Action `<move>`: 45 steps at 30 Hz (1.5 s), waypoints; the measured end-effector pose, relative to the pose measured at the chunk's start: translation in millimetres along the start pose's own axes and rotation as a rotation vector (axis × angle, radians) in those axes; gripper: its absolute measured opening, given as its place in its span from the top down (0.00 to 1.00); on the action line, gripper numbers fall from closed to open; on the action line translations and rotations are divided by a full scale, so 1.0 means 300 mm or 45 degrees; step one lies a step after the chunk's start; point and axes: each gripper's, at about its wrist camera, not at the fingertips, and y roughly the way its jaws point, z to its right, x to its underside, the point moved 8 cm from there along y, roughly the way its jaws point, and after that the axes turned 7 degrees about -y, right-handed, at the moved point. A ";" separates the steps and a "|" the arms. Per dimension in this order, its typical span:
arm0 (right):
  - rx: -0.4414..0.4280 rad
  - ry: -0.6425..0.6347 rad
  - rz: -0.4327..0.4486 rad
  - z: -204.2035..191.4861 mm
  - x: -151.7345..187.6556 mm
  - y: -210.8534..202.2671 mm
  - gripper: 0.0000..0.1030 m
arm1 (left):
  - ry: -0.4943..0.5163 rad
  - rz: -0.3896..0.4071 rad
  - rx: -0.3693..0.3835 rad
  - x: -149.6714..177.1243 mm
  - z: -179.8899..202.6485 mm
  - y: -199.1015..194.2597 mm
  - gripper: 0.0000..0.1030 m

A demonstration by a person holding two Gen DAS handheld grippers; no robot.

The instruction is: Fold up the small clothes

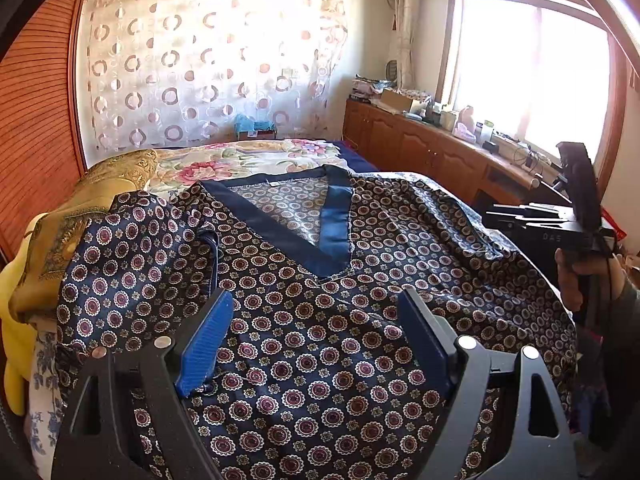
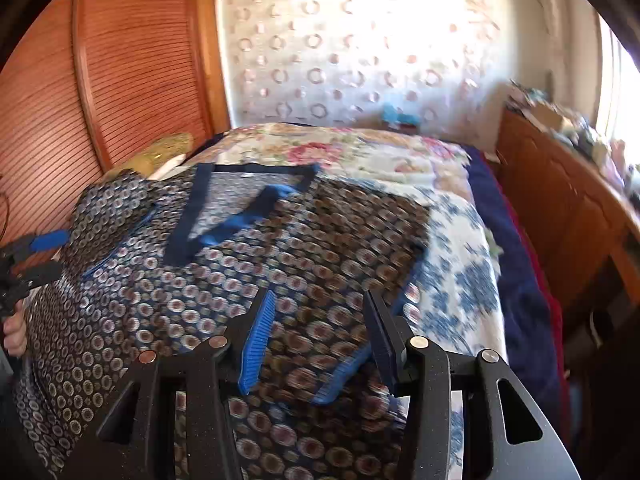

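A dark navy, medallion-print satin V-neck top (image 1: 320, 320) lies spread across the floral bed (image 2: 452, 216), filling mid-frame, both claws (image 1: 316, 344) (image 2: 320, 344) apart and empty (between folds, seemingly); next, grip a sleeve edge.

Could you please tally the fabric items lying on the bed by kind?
Patterned shirt: 1
Gold cloth: 1
Yellow cloth: 1
Floral bedspread: 1
Total: 4
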 end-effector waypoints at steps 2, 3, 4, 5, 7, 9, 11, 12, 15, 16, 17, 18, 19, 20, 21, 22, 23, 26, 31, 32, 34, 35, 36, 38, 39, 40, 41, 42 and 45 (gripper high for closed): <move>0.023 0.057 -0.023 0.062 0.018 0.004 0.54 | 0.001 -0.001 -0.003 0.003 0.004 0.005 0.17; 0.033 0.081 -0.037 0.088 0.004 0.012 0.54 | 0.000 -0.003 -0.003 0.006 0.006 0.007 0.17; 0.040 0.107 -0.052 0.105 0.001 0.030 0.54 | -0.001 -0.008 0.000 0.009 0.007 0.012 0.17; 0.040 0.138 -0.072 0.132 0.007 0.050 0.54 | -0.002 -0.011 0.001 0.011 0.009 0.015 0.17; 0.038 0.194 -0.107 0.149 0.001 0.094 0.54 | 0.001 -0.020 -0.002 0.021 0.013 0.016 0.17; 0.033 0.230 -0.117 0.150 -0.010 0.128 0.55 | 0.006 -0.026 -0.005 0.026 0.014 0.019 0.17; 0.036 0.241 -0.143 0.141 -0.037 0.189 0.63 | 0.007 -0.028 -0.008 0.028 0.012 0.022 0.17; 0.041 0.239 -0.153 0.146 -0.056 0.218 0.66 | 0.006 -0.027 -0.009 0.029 0.010 0.022 0.17; 0.068 0.196 -0.161 0.128 -0.088 0.240 0.92 | -0.006 -0.026 -0.008 0.030 0.004 0.022 0.17; 0.082 0.179 -0.149 0.122 -0.101 0.244 0.92 | -0.009 -0.027 -0.008 0.031 0.002 0.021 0.17; 0.091 0.160 -0.132 0.110 -0.121 0.254 0.94 | -0.011 -0.028 -0.008 0.033 0.001 0.021 0.17; 0.093 0.143 -0.110 0.098 -0.142 0.247 0.96 | -0.012 -0.029 -0.008 0.034 0.000 0.024 0.17; 0.089 0.128 -0.083 0.081 -0.164 0.243 0.96 | -0.014 -0.030 -0.009 0.037 -0.002 0.025 0.17; 0.083 0.112 -0.062 0.063 -0.183 0.238 0.96 | -0.016 -0.033 -0.010 0.039 -0.003 0.027 0.17; 0.079 0.096 -0.047 0.048 -0.194 0.232 0.96 | -0.018 -0.034 -0.009 0.042 -0.003 0.027 0.17; 0.076 0.074 -0.033 0.026 -0.218 0.228 0.96 | -0.019 -0.035 -0.009 0.044 -0.003 0.028 0.17; 0.070 0.058 -0.024 0.009 -0.231 0.224 0.96 | -0.020 -0.036 -0.009 0.047 -0.004 0.027 0.17; 0.015 0.026 -0.013 -0.053 -0.268 0.233 0.96 | -0.024 -0.035 -0.008 0.050 -0.008 0.026 0.17; -0.031 -0.058 -0.004 -0.132 -0.283 0.241 0.80 | -0.043 -0.029 -0.013 0.049 -0.033 0.015 0.17; -0.011 -0.069 0.003 -0.133 -0.282 0.237 0.61 | -0.050 -0.028 -0.016 0.049 -0.041 0.014 0.17; 0.018 -0.076 0.024 -0.127 -0.275 0.226 0.40 | -0.062 -0.026 -0.020 0.048 -0.054 0.012 0.17; 0.020 -0.066 0.033 -0.119 -0.269 0.226 0.34 | -0.065 -0.025 -0.021 0.047 -0.061 0.011 0.17; 0.020 -0.055 0.037 -0.109 -0.259 0.217 0.33 | -0.067 -0.023 -0.023 0.046 -0.066 0.011 0.17; 0.047 -0.047 0.011 -0.089 -0.236 0.229 0.33 | -0.070 -0.016 -0.032 0.036 -0.079 0.008 0.17; 0.070 -0.045 -0.010 -0.077 -0.225 0.239 0.33 | -0.070 -0.012 -0.038 0.028 -0.087 0.007 0.17; 0.088 -0.044 -0.033 -0.070 -0.214 0.258 0.33 | -0.069 -0.006 -0.047 0.016 -0.099 0.003 0.17; 0.098 -0.044 -0.057 -0.066 -0.206 0.277 0.33 | -0.066 -0.002 -0.052 0.007 -0.107 0.003 0.17; 0.103 -0.044 -0.075 -0.064 -0.204 0.294 0.33 | -0.062 0.006 -0.063 -0.007 -0.118 0.001 0.17; 0.107 -0.044 -0.122 -0.059 -0.197 0.333 0.33 | -0.064 0.022 -0.100 -0.054 -0.174 -0.006 0.17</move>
